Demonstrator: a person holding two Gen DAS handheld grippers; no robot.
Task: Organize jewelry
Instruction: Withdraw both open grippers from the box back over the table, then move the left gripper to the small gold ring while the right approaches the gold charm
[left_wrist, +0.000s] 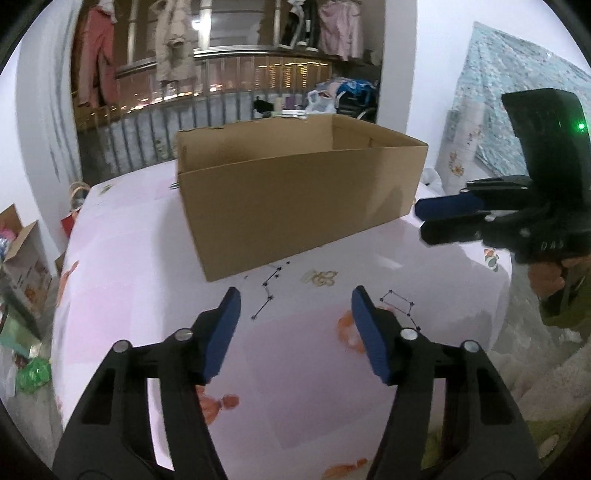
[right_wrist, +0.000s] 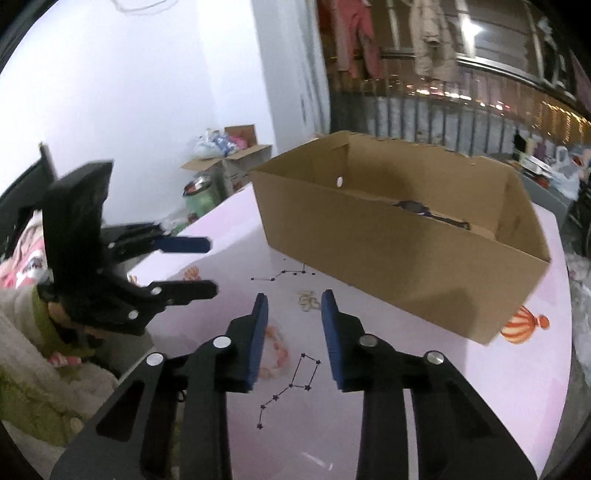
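Note:
An open cardboard box (left_wrist: 295, 192) (right_wrist: 406, 266) stands on the pink printed tablecloth (left_wrist: 147, 295). Inside it lies a dark watch-like item (right_wrist: 424, 210). A small gold-coloured piece (left_wrist: 321, 277) (right_wrist: 308, 301) rests on the cloth in front of the box. My left gripper (left_wrist: 295, 295) (right_wrist: 211, 266) hovers short of that piece, open and empty. My right gripper (right_wrist: 294, 295) (left_wrist: 420, 220) points at the gold piece from just before it, its jaws narrower but apart, with nothing between the pads.
The cloth carries constellation and pumpkin prints (right_wrist: 524, 325). Cartons and bags (right_wrist: 229, 158) crowd the floor past the table's left edge. A railing with hanging clothes (left_wrist: 236, 74) runs behind. A patterned board (left_wrist: 517, 110) leans at the right. A green sleeve (right_wrist: 40, 321) holds the left gripper.

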